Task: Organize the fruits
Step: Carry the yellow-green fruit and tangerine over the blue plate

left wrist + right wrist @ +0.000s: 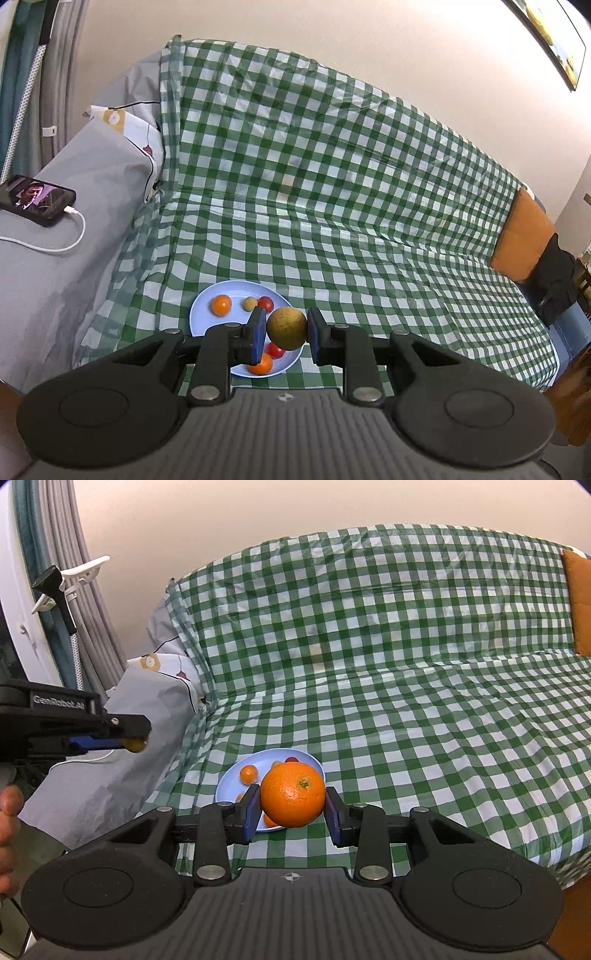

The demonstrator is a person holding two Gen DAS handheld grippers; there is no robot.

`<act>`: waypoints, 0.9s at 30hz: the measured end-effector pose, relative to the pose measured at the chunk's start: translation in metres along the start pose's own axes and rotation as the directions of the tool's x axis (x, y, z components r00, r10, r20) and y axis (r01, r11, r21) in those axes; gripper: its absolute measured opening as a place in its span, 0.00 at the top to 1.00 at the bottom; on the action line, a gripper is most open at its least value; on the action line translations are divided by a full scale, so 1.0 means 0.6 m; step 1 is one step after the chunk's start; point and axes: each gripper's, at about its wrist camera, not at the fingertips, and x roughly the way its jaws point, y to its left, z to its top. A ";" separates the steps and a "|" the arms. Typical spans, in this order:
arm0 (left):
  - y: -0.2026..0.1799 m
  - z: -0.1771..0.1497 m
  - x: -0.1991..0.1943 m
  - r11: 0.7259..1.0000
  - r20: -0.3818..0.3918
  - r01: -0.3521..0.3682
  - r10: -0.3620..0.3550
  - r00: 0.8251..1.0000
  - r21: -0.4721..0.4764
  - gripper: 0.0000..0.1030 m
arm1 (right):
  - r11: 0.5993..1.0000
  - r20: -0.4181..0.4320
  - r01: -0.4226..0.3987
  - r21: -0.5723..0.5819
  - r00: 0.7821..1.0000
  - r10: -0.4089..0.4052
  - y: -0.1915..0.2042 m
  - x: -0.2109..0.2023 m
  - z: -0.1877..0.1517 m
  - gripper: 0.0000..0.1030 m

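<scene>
Where the left gripper [286, 334] clamps a round yellow-brown fruit [287, 328] at lower centre, its blue pads [257, 334] hide part of the pale blue plate [201, 312] behind; only parts of a red fruit [275, 350] and an orange one [260, 364] show beneath. Farther up the plate lie a small orange [221, 305], a tiny yellowish fruit [250, 303] and another red one [266, 303]. The right gripper [291, 808] grips a large orange [292, 794], which covers much of that plate. At left in the right view a hand [9, 823] is cut off by the frame edge. A green checked cloth [332, 184] drapes the sofa; a phone [37, 205] on a white cable lies at left.
</scene>
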 end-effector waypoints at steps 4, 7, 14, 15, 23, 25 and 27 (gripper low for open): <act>0.008 0.005 0.010 1.000 -0.006 -0.014 0.014 1.000 -0.010 0.74 | 1.000 0.002 0.006 0.009 1.000 -0.006 -0.006 0.012 0.007 0.63; 0.012 0.010 0.019 1.000 -0.012 -0.021 0.020 1.000 -0.012 0.74 | 1.000 0.001 0.007 0.008 1.000 -0.007 -0.006 0.018 0.009 0.63; 0.022 0.021 0.043 0.999 -0.018 -0.026 0.026 1.000 -0.018 0.74 | 1.000 -0.024 0.003 0.004 1.000 -0.003 -0.006 0.044 0.015 0.63; 0.024 0.023 0.047 0.999 -0.020 -0.028 0.027 0.999 -0.021 0.74 | 1.000 -0.026 0.003 0.003 1.000 -0.003 -0.007 0.048 0.016 0.63; 0.045 0.037 0.082 0.999 -0.040 -0.032 0.031 0.999 -0.034 0.74 | 1.000 -0.047 0.002 -0.006 0.999 -0.003 -0.004 0.092 0.025 0.63; 0.049 0.039 0.093 0.999 -0.046 -0.040 0.038 0.998 -0.033 0.74 | 1.000 -0.053 -0.002 -0.011 0.999 0.001 -0.003 0.106 0.026 0.63; 0.053 0.041 0.104 0.998 -0.053 -0.048 0.046 0.997 -0.030 0.74 | 1.000 -0.061 -0.006 -0.016 0.998 0.005 0.001 0.121 0.027 0.63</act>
